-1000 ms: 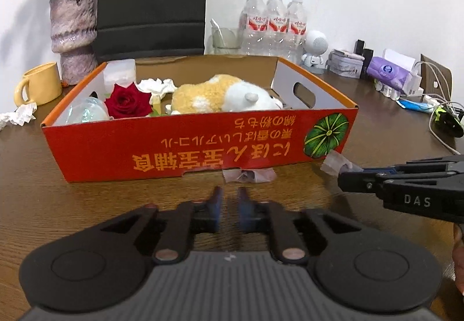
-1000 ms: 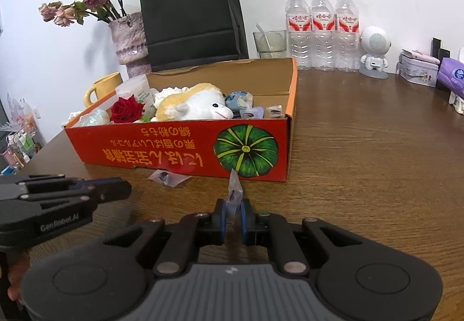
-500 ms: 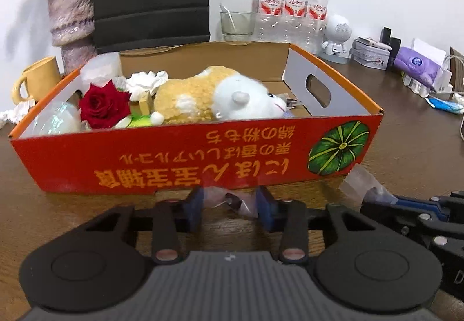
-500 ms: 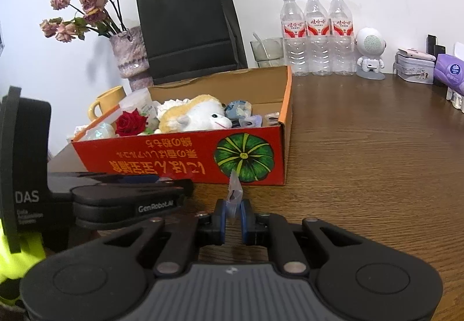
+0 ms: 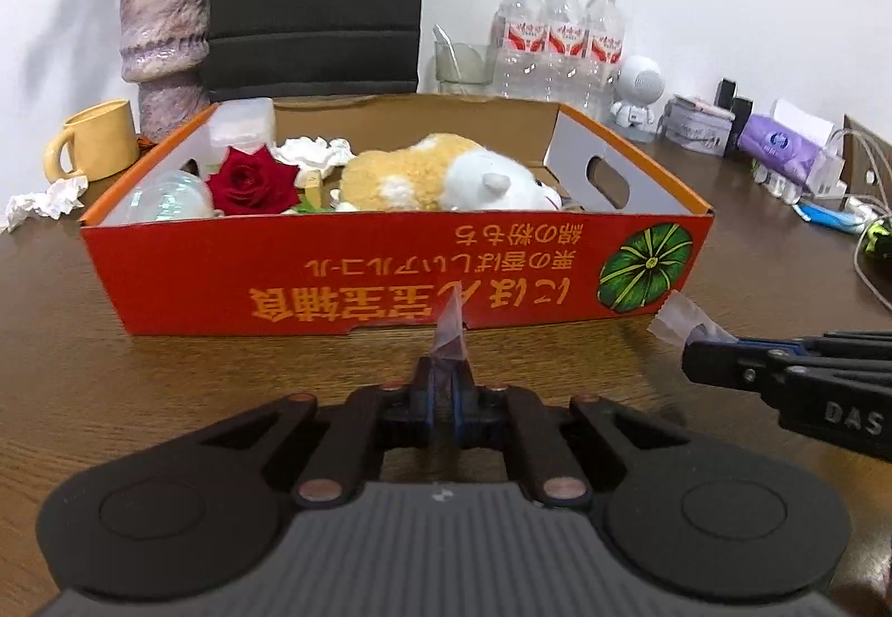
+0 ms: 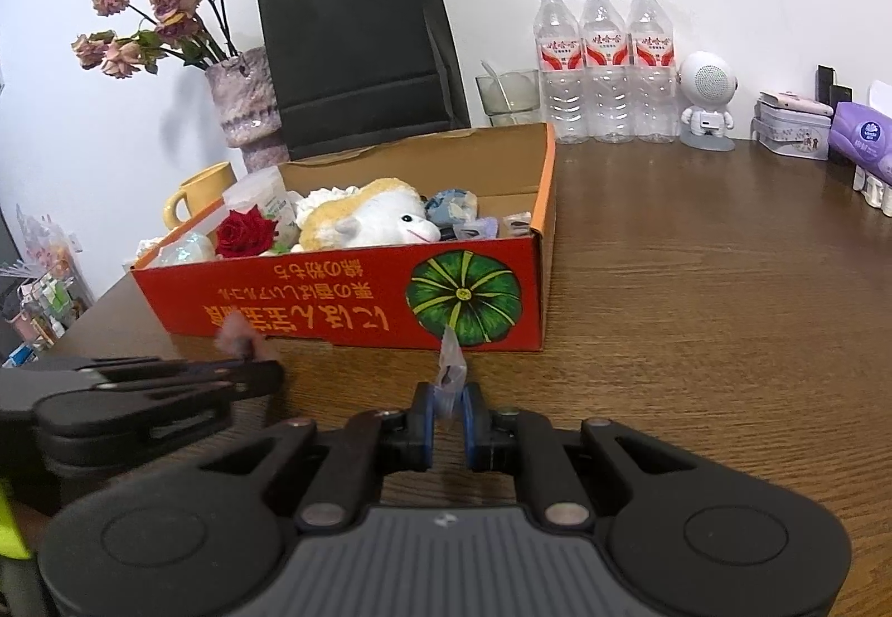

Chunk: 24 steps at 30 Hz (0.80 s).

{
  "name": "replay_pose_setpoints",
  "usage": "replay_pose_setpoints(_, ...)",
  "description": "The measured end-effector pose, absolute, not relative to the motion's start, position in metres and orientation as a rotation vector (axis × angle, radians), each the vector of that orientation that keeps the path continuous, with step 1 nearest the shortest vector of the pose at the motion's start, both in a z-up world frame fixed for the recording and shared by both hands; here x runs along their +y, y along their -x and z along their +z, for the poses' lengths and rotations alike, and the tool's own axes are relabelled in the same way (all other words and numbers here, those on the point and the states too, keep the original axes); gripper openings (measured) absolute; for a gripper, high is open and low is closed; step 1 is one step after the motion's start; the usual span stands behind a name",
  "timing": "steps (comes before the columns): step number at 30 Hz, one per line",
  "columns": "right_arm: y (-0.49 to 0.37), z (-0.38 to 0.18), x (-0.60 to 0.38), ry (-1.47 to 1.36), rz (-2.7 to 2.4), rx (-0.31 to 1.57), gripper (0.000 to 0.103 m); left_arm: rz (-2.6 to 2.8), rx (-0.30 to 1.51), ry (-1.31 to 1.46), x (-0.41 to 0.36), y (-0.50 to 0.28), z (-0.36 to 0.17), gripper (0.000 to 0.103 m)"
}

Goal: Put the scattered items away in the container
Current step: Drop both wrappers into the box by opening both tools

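The red cardboard box (image 5: 390,277) (image 6: 334,299) stands on the brown table with a plush toy (image 5: 440,176), a red rose (image 5: 251,179) and other small items inside. In front of its near wall, my left gripper (image 5: 444,394) has its jaws closing on a small clear plastic packet (image 5: 449,333), which stands up between the pads. My right gripper (image 6: 446,411) is shut on a second clear packet (image 6: 450,366) below the pumpkin print. Each gripper shows in the other's view: the right one (image 5: 691,355) with its packet (image 5: 683,319), the left one (image 6: 273,374) with its own packet (image 6: 237,333).
Behind the box are a vase of dried flowers (image 6: 245,104), a black paper bag (image 6: 357,43), a yellow mug (image 5: 95,140), a glass (image 6: 510,96), three water bottles (image 6: 602,59) and a white robot figure (image 6: 708,98). Tissue packs and cables (image 5: 836,182) lie at the right, crumpled paper (image 5: 44,202) at the left.
The left gripper's jaws closed on the packet that lay on the table before the box, and it now stands upright between the pads. The right gripper keeps still with its packet.
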State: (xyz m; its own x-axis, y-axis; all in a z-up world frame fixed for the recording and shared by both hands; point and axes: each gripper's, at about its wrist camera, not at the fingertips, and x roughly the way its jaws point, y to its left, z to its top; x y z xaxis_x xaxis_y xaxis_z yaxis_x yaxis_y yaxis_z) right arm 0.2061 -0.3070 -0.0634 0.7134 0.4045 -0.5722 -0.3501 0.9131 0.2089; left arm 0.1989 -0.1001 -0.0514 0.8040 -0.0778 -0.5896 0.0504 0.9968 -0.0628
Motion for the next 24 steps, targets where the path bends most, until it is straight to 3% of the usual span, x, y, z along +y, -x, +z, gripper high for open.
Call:
replay_pose_setpoints(12,-0.194,-0.013,-0.302,-0.117,0.49,0.489,0.009,-0.136,0.42,0.094,-0.065,-0.168,0.019,0.007)
replay_pose_setpoints(17,-0.24,0.01,-0.285,-0.072,0.447,0.485,0.009,-0.109,0.335,0.091,-0.055,-0.208,0.049,0.007)
replay_pose_setpoints(24,-0.319,0.0,-0.259,-0.067,0.37,0.541,0.009,-0.077,0.399,0.162,-0.039,-0.288,0.029,0.007)
